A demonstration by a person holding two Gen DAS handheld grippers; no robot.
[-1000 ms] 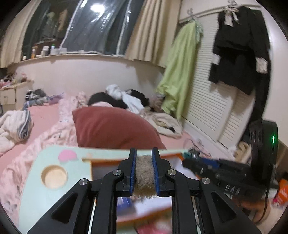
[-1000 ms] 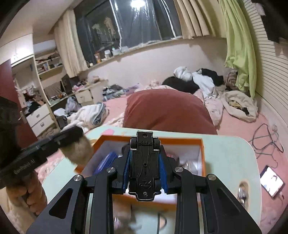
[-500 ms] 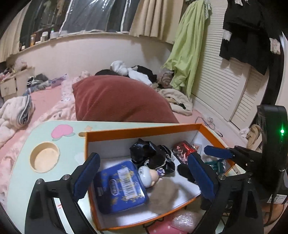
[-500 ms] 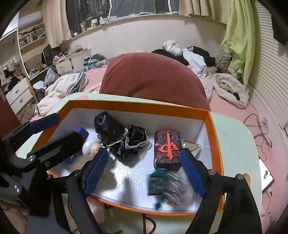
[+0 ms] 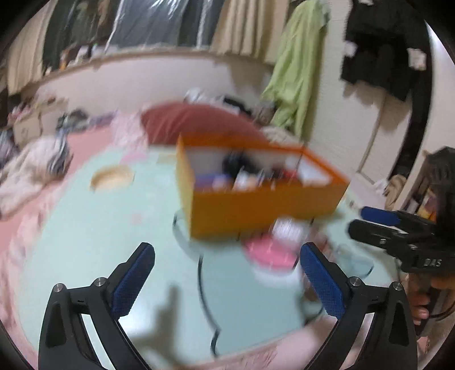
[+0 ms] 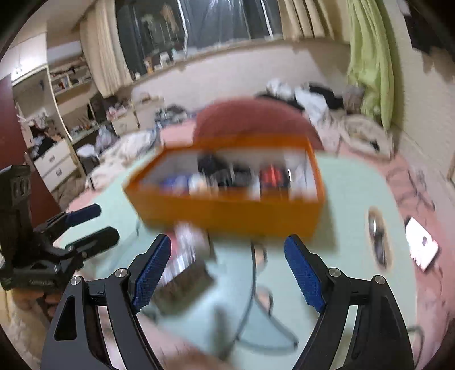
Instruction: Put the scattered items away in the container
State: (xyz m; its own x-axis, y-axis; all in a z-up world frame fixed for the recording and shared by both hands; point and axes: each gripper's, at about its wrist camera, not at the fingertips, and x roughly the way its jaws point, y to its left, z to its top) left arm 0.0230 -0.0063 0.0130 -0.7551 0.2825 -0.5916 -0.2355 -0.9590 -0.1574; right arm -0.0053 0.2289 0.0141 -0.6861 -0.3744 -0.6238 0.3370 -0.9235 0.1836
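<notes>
Both my grippers hang empty over the pale green table (image 5: 85, 227): left gripper (image 5: 227, 281) jaws opening wide, right gripper (image 6: 227, 267) jaws spread apart. The filled orange box (image 6: 227, 210) sits toward the table's far edge, blurred

A dark window (image 6: 204, 25) with cream curtains (image 6: 98, 51) runs above the pink bed (image 6: 176, 133); white drawers (image 6: 55, 165) stand left of that bed.

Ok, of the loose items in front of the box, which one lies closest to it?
The white packet, right by the front wall of the orange box; the pink item lies further out, toward the camera. Both are blurred.
</notes>
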